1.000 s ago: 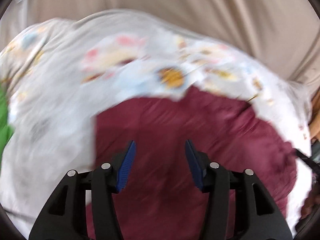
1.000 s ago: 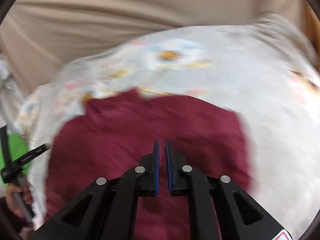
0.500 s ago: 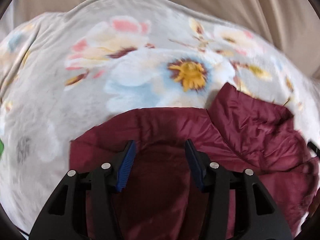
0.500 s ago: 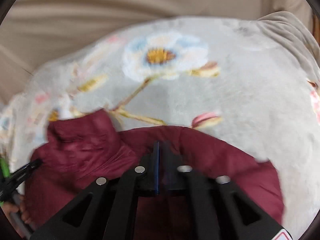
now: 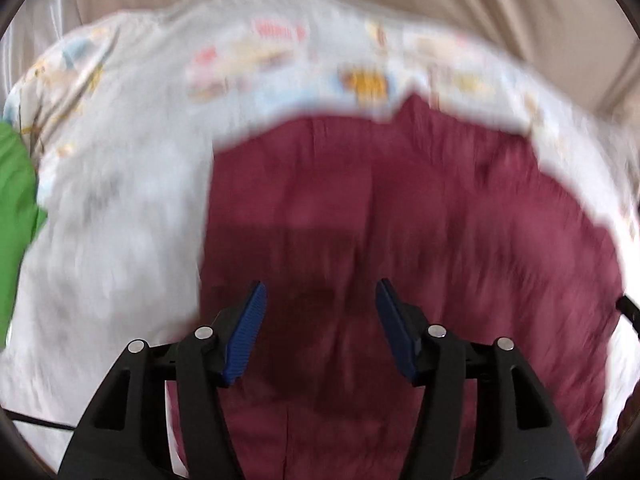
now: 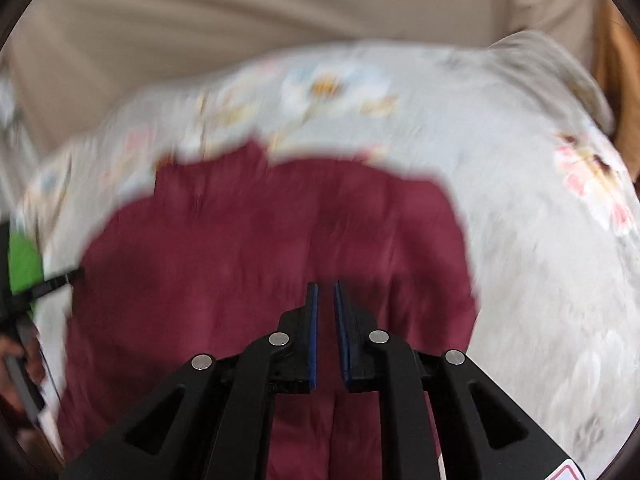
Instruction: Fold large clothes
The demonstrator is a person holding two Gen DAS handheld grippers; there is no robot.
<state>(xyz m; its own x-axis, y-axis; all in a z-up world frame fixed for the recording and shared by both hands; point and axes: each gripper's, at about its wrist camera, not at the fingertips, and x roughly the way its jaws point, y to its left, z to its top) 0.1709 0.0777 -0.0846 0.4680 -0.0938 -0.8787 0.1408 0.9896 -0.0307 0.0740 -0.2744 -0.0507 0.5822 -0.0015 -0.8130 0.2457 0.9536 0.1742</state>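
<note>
A dark red padded jacket (image 5: 400, 240) lies spread on a pale floral blanket (image 5: 120, 200); it also shows in the right wrist view (image 6: 260, 248). My left gripper (image 5: 319, 292) is open and empty, its blue pads hovering above the jacket's near part. My right gripper (image 6: 326, 292) is nearly shut with a narrow gap between its pads, nothing between them, above the jacket. Both views are motion-blurred. The left gripper's tip (image 6: 52, 280) shows at the left edge of the right wrist view.
The floral blanket (image 6: 540, 260) covers a bed-like surface. Beige curtains (image 5: 480, 0) hang behind. A green item (image 5: 16, 200) lies at the far left. A brown wooden edge (image 6: 616, 48) shows at the far right.
Both grippers have pulled back and up, so more of the jacket is in view, now lying flatter. The raised fold seen half a second ago is gone. The right jaws show a small gap.
</note>
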